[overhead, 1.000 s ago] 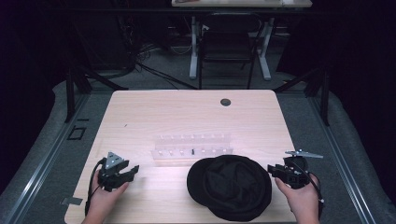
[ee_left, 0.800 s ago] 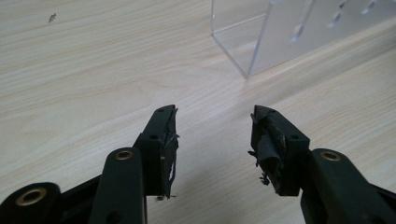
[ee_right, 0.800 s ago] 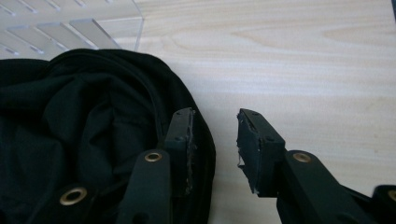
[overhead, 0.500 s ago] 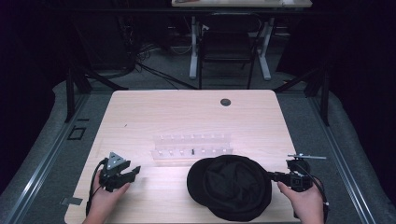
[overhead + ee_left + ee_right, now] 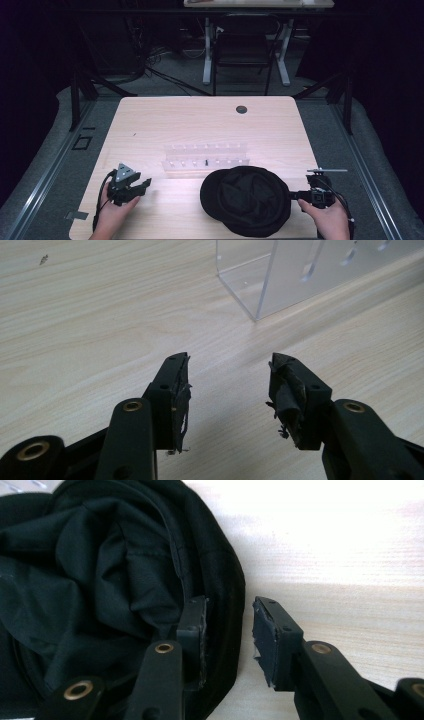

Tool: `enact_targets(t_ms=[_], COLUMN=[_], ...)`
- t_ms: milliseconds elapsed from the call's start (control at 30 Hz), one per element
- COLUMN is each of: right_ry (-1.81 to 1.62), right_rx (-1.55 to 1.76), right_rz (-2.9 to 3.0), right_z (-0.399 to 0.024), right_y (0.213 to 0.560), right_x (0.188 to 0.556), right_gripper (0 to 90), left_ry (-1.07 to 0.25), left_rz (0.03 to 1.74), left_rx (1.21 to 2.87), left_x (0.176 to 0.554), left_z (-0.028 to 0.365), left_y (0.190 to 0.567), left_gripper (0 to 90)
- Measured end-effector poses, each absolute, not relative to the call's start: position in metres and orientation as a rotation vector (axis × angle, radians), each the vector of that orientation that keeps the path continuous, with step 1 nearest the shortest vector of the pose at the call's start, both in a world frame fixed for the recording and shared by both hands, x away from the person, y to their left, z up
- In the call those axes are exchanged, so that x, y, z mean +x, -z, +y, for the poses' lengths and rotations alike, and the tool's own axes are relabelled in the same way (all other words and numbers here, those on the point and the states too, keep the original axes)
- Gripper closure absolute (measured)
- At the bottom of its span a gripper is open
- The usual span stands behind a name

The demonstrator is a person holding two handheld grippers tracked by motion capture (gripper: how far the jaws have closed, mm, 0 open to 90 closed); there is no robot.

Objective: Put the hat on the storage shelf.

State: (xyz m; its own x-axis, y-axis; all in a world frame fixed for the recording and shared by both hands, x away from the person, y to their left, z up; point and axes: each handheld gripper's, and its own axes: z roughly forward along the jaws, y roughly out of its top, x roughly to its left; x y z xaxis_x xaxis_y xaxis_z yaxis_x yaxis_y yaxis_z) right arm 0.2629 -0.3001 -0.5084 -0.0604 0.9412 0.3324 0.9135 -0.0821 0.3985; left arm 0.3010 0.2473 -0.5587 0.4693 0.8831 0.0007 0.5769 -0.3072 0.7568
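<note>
Right claw (image 5: 296, 195) at 4 o'clock on the worktop (image 5: 200, 125), jaws just closing, astride the right rim of the black cap (image 5: 247, 200), not yet pressing. High view: cap lies flat at 5 o'clock, long axis roughly 9-to-3; brim direction unclear. Left claw (image 5: 142, 184) at 8 o'clock, open, nothing between. Left gripper view: clear acrylic rack (image 5: 310, 275) at 1 o'clock. Right gripper view: one jaw inside the cap's rim (image 5: 222, 595), other on bare wood.
</note>
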Motion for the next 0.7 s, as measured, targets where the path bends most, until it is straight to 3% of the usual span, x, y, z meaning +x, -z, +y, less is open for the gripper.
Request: enact_targets(t_ms=[700], right_ry=[-0.8], right_rx=[2.265], right_rz=[2.166], right_z=[-0.302], right_y=[0.527], right_x=[0.275], right_gripper=[75.0], left_ry=[-0.559], left_rz=[1.207], left_rx=[2.014], left_x=[0.301], left_z=[0.247], left_y=[0.559], left_gripper=[50.4])
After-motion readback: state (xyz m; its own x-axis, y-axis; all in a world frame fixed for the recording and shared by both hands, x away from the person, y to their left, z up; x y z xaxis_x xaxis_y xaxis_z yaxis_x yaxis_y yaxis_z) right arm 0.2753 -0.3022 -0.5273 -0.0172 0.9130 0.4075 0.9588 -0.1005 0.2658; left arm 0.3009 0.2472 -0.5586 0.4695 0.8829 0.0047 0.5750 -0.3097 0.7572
